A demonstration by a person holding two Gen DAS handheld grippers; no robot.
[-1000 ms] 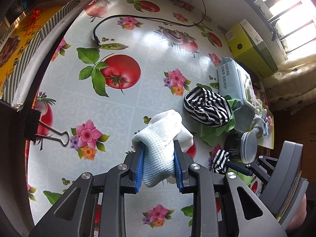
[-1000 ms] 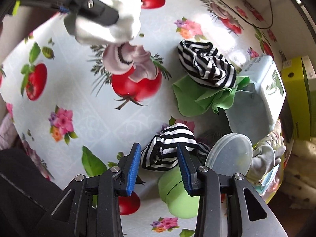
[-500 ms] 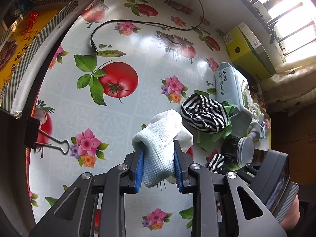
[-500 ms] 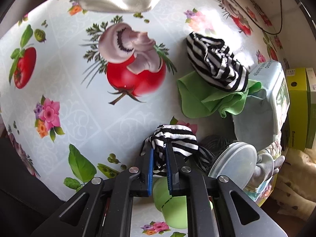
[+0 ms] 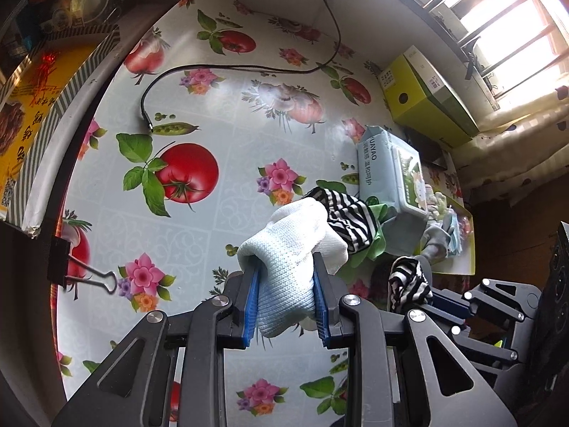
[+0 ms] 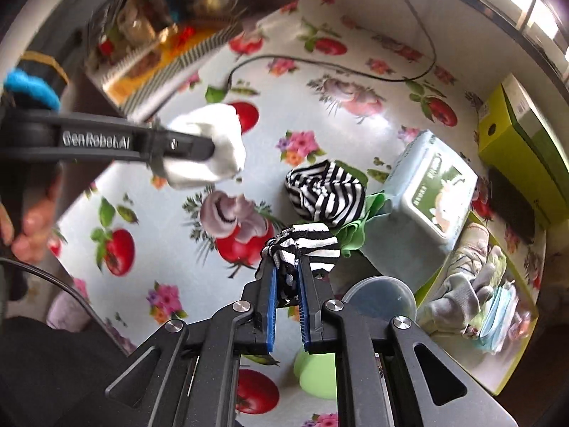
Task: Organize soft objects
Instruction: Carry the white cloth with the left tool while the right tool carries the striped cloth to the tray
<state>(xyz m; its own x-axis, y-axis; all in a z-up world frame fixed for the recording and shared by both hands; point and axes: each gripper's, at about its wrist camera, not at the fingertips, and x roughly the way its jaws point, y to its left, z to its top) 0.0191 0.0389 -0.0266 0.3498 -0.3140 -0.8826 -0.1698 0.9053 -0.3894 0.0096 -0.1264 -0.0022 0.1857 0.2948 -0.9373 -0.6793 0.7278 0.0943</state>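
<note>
- Lifted clear of the tabletop since the earlier frames, the striped sock (image 6: 306,249) now hangs pinched in the right gripper (image 6: 287,286), where a second ago it lay on the cloth between jaws that stood well apart.
- Those jaws have just been closing: the blue pads (image 6: 272,291) now squeeze the sock's bunched middle into a narrow gap, with its striped end flopping over the tips.
- That reads as a finished pick, so the sock looks ready to be carried to wherever the soft things are being gathered.
- Below it on the table sit a green cup (image 6: 316,373) and a clear round lid (image 6: 380,297), both close to the spot it left.
- Beside the right hand, the left gripper (image 5: 284,288) holds a white knitted glove (image 5: 284,263) as before, its jaws moderately apart and pressed against the fabric on both sides, above the tablecloth (image 5: 199,220).
- Further out, a second striped sock (image 6: 325,192) rests on a green cloth (image 6: 355,235), touching the wet-wipes pack (image 6: 430,192).
- Beyond that, a tray (image 6: 512,348) at the table's edge holds a grey glove (image 6: 458,284) and other soft items, a likely place for the held pieces.
</note>
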